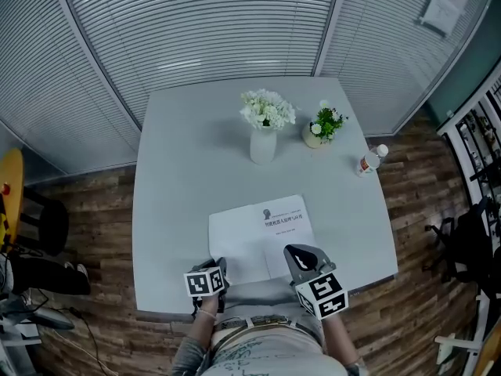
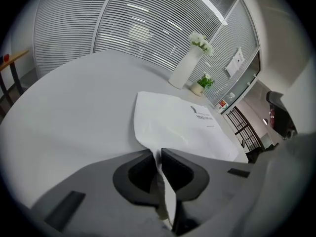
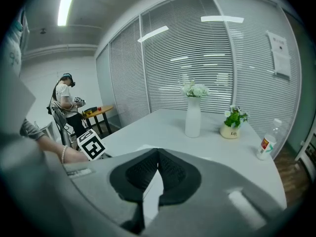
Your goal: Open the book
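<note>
A thin white book [image 1: 262, 233] lies near the front edge of the grey table [image 1: 180, 171]; its right half carries a printed title and its left half is blank. My left gripper [image 1: 218, 265] sits at the book's near left corner. In the left gripper view that corner of the white sheet [image 2: 168, 127] curls up between the jaws of the left gripper [image 2: 158, 156], which pinch it. My right gripper [image 1: 295, 251] hovers over the book's near right part; in its own view the right gripper [image 3: 158, 153] has its tips touching with nothing held.
A white vase of white flowers [image 1: 264, 139], a small potted plant [image 1: 321, 129] and a bottle [image 1: 371, 160] stand at the table's far side. Blinds cover glass walls behind. A person [image 3: 64, 100] stands by a yellow table [image 3: 96, 111] in the background.
</note>
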`<state>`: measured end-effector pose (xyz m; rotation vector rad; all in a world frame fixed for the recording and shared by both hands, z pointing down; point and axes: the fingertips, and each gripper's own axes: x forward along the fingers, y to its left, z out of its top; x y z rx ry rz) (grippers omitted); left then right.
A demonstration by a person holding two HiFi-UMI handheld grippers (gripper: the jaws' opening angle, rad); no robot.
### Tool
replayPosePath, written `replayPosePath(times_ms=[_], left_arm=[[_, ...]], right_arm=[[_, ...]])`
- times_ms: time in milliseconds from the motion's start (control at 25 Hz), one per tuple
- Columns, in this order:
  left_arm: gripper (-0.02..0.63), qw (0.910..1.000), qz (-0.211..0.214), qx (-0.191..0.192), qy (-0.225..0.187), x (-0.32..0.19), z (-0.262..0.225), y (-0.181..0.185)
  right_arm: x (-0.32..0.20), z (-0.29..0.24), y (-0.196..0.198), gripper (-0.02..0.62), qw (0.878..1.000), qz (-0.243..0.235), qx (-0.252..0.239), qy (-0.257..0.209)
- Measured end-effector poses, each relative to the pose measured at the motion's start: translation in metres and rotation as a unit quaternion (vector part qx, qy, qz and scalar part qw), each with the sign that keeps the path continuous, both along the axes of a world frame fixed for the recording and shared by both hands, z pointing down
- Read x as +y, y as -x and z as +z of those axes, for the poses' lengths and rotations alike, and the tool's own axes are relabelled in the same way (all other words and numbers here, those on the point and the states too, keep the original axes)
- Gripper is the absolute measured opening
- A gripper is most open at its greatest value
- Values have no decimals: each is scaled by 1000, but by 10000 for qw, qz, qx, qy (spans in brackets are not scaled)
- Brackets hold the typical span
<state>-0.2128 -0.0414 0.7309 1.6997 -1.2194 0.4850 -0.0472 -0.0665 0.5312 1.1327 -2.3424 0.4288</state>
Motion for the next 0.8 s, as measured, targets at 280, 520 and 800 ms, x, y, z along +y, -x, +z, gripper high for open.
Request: replayPosePath(times_ms=[280,520,800], left_arm=[[40,10000,-48,-25,-27,0,-2,0],[44,9996,-166,-141,-204,0,-8,4],[78,9985,-251,-358,-318,2,-17,11]], right_arm=[[-8,0,-6,2,10000,-62,22,-7],[-14,-1,-6,2,9999,-146,35,-19],[-16,0,-8,2,9997,-230,23,-2]])
